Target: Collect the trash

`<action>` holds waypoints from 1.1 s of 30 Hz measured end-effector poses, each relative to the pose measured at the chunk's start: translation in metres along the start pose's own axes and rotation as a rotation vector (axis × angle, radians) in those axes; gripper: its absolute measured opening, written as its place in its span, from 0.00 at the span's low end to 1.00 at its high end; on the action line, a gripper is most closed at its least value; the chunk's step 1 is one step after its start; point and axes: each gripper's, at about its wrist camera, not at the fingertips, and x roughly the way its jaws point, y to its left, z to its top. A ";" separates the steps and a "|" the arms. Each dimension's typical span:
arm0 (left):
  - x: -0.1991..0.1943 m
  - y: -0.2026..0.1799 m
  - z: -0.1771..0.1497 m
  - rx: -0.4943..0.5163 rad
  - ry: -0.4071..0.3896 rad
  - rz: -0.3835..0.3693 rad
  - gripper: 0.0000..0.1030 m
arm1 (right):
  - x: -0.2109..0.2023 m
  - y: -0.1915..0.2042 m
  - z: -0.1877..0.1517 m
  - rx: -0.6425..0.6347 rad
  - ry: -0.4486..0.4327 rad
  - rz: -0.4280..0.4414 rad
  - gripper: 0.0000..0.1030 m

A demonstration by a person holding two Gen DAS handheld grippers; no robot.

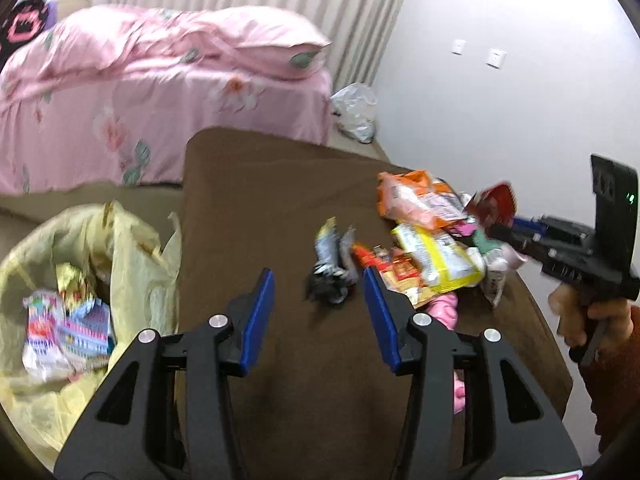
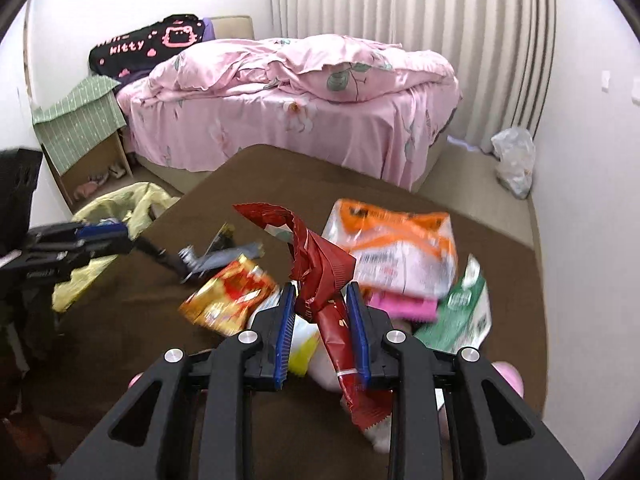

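Between the right hand-held gripper (image 2: pixel 321 312) pads sits a red wrapper (image 2: pixel 320 276); only the left view shows the left hand-held gripper (image 1: pixel 319 280) spread wide.

Left gripper (image 1: pixel 318 314): matte black linkage arms w/ triangular cut-outs, silver round pivot screws, blue ribbed pads (image 1: pixel 256 316) on inner finger faces. Right gripper (image 2: pixel 322 334): same build; seen from left cam as black pistol-grip body w/ upright black block, small green LED. Right hand (image 1: pixel 596 320): bare skin, rust-red sleeve.
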 end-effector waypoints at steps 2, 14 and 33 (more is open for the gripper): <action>-0.001 -0.012 0.004 0.047 -0.009 -0.027 0.43 | -0.004 0.004 -0.014 0.004 -0.002 -0.016 0.24; 0.056 -0.020 0.002 0.093 0.171 0.060 0.43 | -0.005 -0.007 -0.067 0.146 0.030 0.008 0.25; 0.065 -0.039 0.015 0.255 0.198 0.081 0.44 | -0.008 -0.002 -0.083 0.192 0.010 0.048 0.24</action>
